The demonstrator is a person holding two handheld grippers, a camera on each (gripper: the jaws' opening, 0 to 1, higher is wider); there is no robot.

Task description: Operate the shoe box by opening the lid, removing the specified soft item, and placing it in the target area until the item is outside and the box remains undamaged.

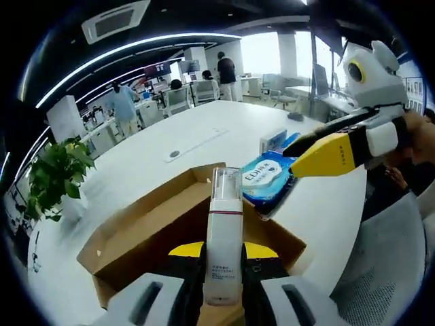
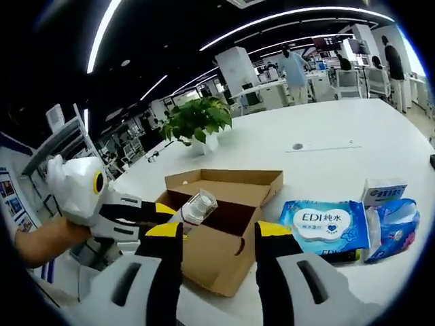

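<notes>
An open brown cardboard shoe box (image 1: 139, 234) sits on the white table (image 1: 204, 146), its lid (image 2: 228, 180) folded back. My left gripper (image 1: 223, 255) is shut on a white bottle (image 1: 224, 231) with a pink band, held upright over the box. The right gripper view shows that same bottle (image 2: 197, 204) in the left gripper (image 2: 178, 216) above the box's (image 2: 214, 255) interior. My right gripper (image 2: 217, 234) is open with nothing between its jaws. It hovers beside a blue EDI wet-wipes pack (image 2: 325, 227) lying right of the box; its yellow tip (image 1: 299, 155) is close to the pack (image 1: 267, 180).
A small white-and-blue tissue box (image 2: 384, 191) and a crumpled blue pack (image 2: 399, 227) lie past the wipes. A potted plant (image 2: 197, 119) stands at the table's far edge. A grey chair (image 1: 391, 268) is beside the table. People stand among desks in the background.
</notes>
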